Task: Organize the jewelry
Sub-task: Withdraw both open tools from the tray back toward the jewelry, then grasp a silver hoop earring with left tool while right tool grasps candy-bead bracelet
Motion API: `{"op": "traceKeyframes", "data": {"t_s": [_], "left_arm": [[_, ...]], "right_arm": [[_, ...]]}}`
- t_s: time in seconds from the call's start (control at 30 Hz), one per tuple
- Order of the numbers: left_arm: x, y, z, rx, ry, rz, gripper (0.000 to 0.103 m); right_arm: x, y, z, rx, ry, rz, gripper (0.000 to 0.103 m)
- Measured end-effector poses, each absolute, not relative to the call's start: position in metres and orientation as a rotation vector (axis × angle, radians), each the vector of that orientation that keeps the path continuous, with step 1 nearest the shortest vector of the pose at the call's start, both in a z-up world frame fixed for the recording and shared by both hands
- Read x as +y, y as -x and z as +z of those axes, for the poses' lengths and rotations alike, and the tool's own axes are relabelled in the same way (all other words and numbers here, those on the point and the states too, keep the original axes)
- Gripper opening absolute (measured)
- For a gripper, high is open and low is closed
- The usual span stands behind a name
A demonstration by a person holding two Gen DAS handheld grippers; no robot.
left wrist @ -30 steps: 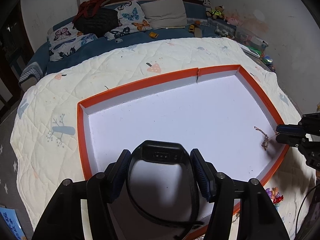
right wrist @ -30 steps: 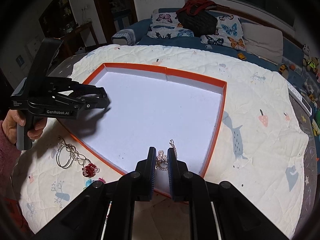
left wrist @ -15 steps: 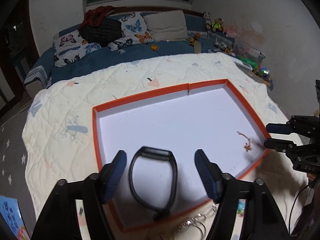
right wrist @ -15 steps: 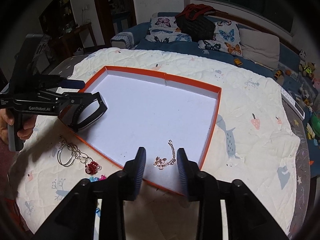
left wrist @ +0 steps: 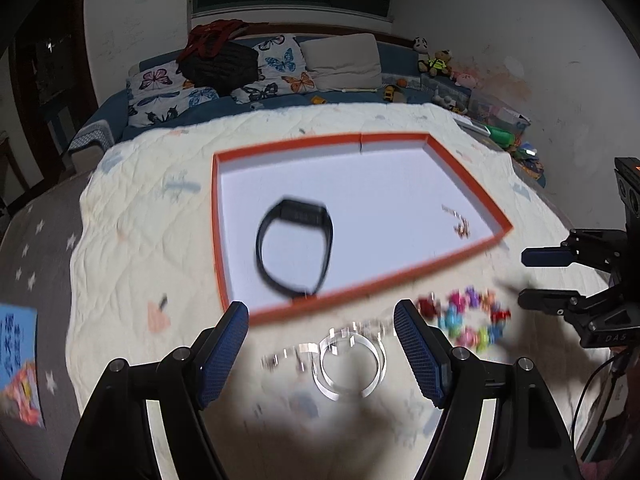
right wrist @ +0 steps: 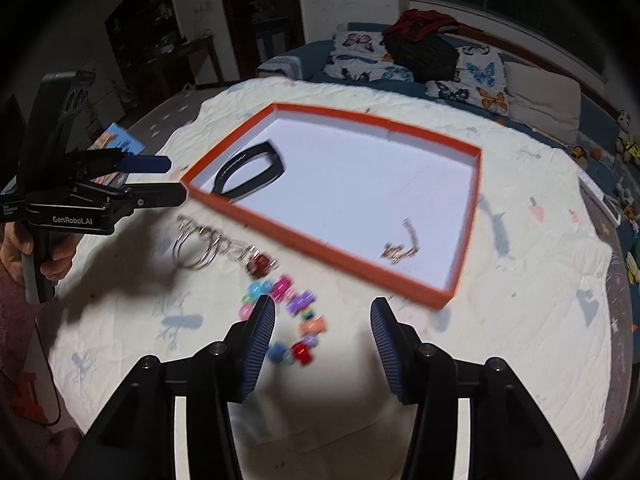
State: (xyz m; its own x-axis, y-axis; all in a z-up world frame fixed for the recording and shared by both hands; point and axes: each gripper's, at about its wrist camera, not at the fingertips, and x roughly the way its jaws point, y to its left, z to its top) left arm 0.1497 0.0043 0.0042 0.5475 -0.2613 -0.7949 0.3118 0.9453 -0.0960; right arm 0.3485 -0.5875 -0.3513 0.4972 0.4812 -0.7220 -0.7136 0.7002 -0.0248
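Observation:
An orange-rimmed white tray [left wrist: 400, 136] [right wrist: 332, 248] lies on the quilted bed. Inside it lie a black wristband [left wrist: 296, 252] [right wrist: 250, 172] at the near left and a thin rose-gold chain [left wrist: 458, 224] [right wrist: 402, 246] at the right. On the quilt in front of the tray lie silver rings on a chain [left wrist: 348, 356] [right wrist: 200, 244] and a colourful bead bracelet [left wrist: 468, 316] [right wrist: 288, 308]. My left gripper [left wrist: 320, 348] [right wrist: 168, 180] is open and empty above the silver rings. My right gripper [right wrist: 322, 344] [left wrist: 528, 276] is open and empty above the bead bracelet.
The cream quilt [left wrist: 148, 216] covers the bed. Butterfly pillows and a dark bag [left wrist: 220, 64] lie at the far side, with toys [left wrist: 436, 62] by the wall. A blue booklet [left wrist: 16, 344] lies at the left edge.
Both grippers opened and pulled back from the tray. The left let go of the black wristband and the right let go of the chain; both now lie in the tray.

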Motion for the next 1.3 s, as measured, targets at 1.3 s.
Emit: {"op": "traceKeyframes", "data": {"t_s": [1.3], "left_arm": [[-0.013, -0.143, -0.053, 0.987, -0.004, -0.288, 0.064]], "right_arm": [[-0.558, -0.346, -0.390, 0.742, 0.466, 0.782, 0.068]]}}
